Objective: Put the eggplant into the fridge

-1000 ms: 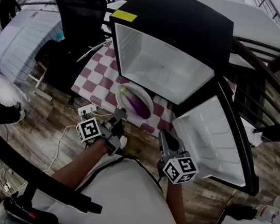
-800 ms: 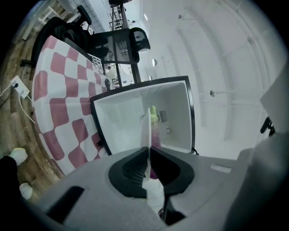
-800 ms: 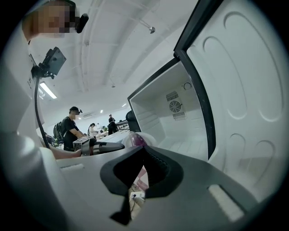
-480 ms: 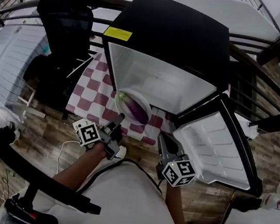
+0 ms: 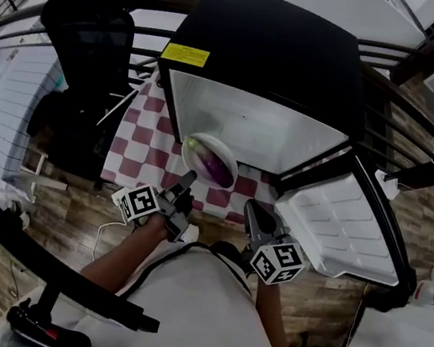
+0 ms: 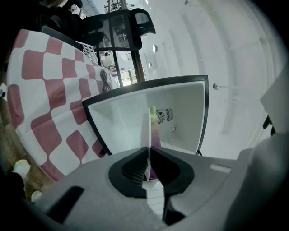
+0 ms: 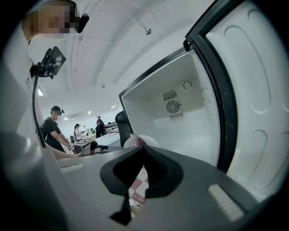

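head view / fridge: black fridge (image 5: 276,48) stands on the checkered tabletop (image 5: 145,138) and fills its right and far part. The door (image 5: 338,227) is swung open past the right edge.
head view / left gripper: left gripper (image 5: 187,179) is at the near edge, clenched on the near rim of a white plate (image 5: 204,141).
head view / eggplant: purple eggplant (image 5: 217,165) lies on the plate, held above the tabletop just inside the near edge, at the lower left of the fridge mouth. Can't tell if it's past the lip.
head view / right gripper: right gripper (image 5: 253,210) is at the near edge, right of the plate and apart from it, near the door.
left gripper view / jaws: left gripper (image 6: 148,149) is pinched on the plate (image 6: 146,131), seen edge-on.
left gripper view / eggplant: eggplant (image 6: 155,131) is just right of the plate edge, green end up, with the white fridge (image 6: 122,122) interior behind.
right gripper view / jaws: right gripper (image 7: 143,148) is closed, tips together, nothing between them.
right gripper view / beyond: plate (image 7: 153,141) and eggplant (image 7: 137,139) peek over the jaws. The fridge (image 7: 180,117) is open, with the door (image 7: 253,90) at right.
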`<state>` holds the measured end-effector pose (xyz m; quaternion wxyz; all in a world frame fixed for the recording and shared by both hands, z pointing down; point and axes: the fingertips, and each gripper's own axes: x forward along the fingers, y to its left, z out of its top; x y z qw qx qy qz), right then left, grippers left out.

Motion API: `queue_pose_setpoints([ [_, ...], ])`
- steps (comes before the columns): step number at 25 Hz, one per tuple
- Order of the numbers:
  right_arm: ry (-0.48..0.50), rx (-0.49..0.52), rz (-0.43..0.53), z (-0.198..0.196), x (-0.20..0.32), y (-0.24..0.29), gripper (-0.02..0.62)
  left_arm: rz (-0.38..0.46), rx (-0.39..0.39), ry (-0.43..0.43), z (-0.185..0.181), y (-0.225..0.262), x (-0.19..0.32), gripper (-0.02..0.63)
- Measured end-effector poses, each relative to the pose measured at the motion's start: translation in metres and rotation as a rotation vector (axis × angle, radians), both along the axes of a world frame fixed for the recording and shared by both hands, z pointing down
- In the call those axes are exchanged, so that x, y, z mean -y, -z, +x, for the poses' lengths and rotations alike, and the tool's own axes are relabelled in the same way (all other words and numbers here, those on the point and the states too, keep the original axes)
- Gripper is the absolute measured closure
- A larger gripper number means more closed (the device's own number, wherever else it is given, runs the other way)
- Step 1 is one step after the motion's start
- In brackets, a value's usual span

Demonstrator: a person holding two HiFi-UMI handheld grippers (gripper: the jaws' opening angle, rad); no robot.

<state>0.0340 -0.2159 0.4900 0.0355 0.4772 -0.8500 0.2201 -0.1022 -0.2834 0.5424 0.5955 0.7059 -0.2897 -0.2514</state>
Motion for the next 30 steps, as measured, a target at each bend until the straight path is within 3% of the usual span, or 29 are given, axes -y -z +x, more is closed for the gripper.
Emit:
queue_pose_setpoints([
  [10,0.012,-0.029,-0.029,-0.002,0.021,-0.024,0.589,-0.023,0.053,0.005,0.017,-0.034,0.026,0.58],
  [30,0.093,-0.097,-0.099,0.019,0.042,-0.043,0.589,-0.058,0.031,0.018,0.058,-0.098,0.087,0.58],
])
